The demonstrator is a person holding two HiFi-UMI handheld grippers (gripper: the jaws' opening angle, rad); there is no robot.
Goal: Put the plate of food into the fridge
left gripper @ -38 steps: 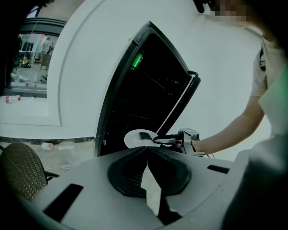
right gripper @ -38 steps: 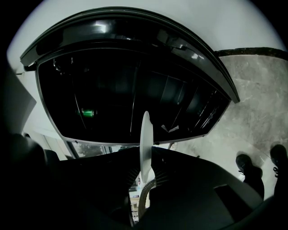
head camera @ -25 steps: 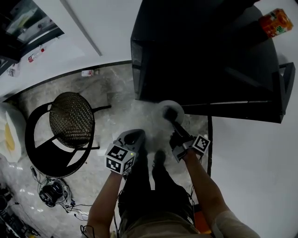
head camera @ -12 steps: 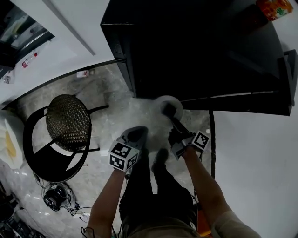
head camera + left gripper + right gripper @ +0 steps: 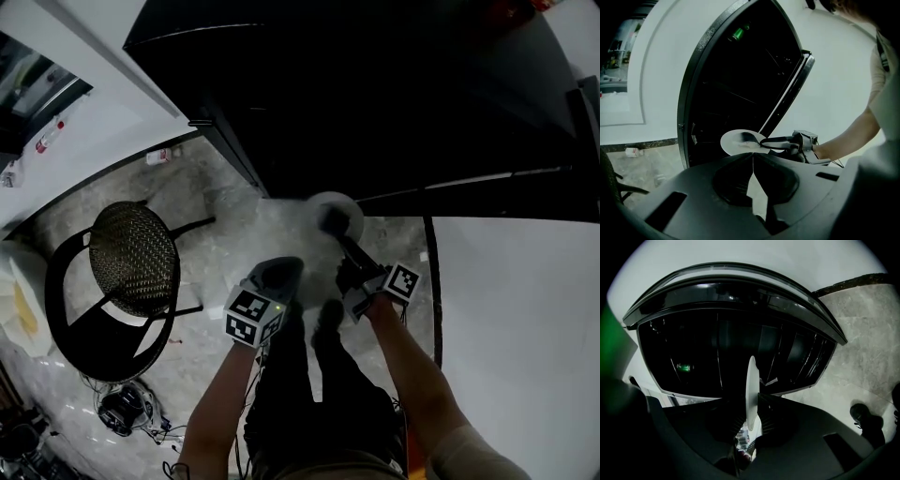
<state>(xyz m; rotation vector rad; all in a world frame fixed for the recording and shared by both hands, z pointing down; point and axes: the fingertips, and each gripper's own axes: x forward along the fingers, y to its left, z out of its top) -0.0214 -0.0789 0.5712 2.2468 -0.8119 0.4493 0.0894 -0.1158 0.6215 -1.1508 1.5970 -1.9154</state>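
- The right gripper (image 5: 349, 255) is clamped on the rim of the round white plate of food (image 5: 336, 214). It holds the plate roughly level, presumably so the food does not slide.
- The plate hangs just before the open black fridge (image 5: 394, 94), at its threshold and not yet on a shelf.
- The left gripper (image 5: 274, 277) has its jaws pressed together on nothing. It is held low beside the plate, clear of the insertion path.
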